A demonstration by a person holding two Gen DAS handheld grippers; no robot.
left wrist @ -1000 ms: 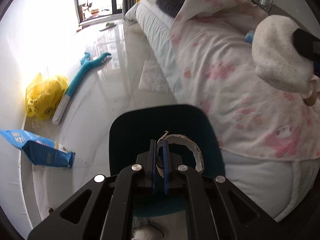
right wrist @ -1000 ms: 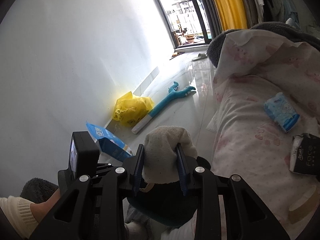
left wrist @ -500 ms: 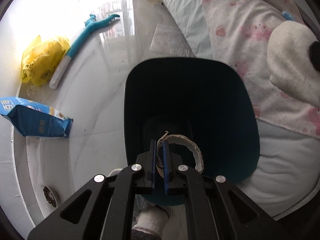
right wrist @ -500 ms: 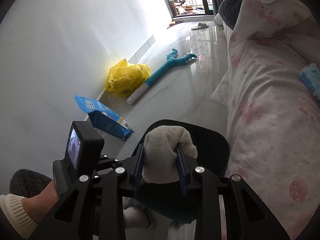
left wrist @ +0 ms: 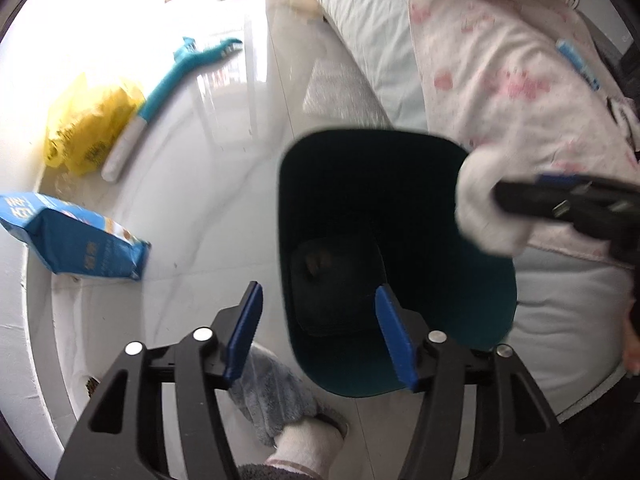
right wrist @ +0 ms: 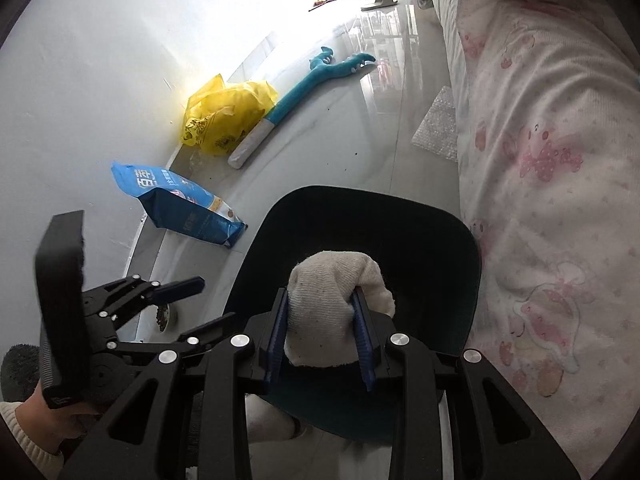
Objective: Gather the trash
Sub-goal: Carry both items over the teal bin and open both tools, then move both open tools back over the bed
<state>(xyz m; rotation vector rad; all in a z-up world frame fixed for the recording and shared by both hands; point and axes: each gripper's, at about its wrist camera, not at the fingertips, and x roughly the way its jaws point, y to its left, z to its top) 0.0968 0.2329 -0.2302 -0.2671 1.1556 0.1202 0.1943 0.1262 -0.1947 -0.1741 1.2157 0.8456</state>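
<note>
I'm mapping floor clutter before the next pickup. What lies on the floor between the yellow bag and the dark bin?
Only bare glossy floor separates the yellow bag from the dark bin, apart from the teal-and-white tool beside the bag; the right wrist view shows it.

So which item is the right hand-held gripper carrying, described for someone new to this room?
Start at the bed with the pink-patterned cover, then drop to the dark teal bin on the floor beside it. Over the bin's mouth, the right hand-held gripper pinches an off-white sock. It is the only pale knitted cloth there, unlike the blue bag by the wall.
</note>
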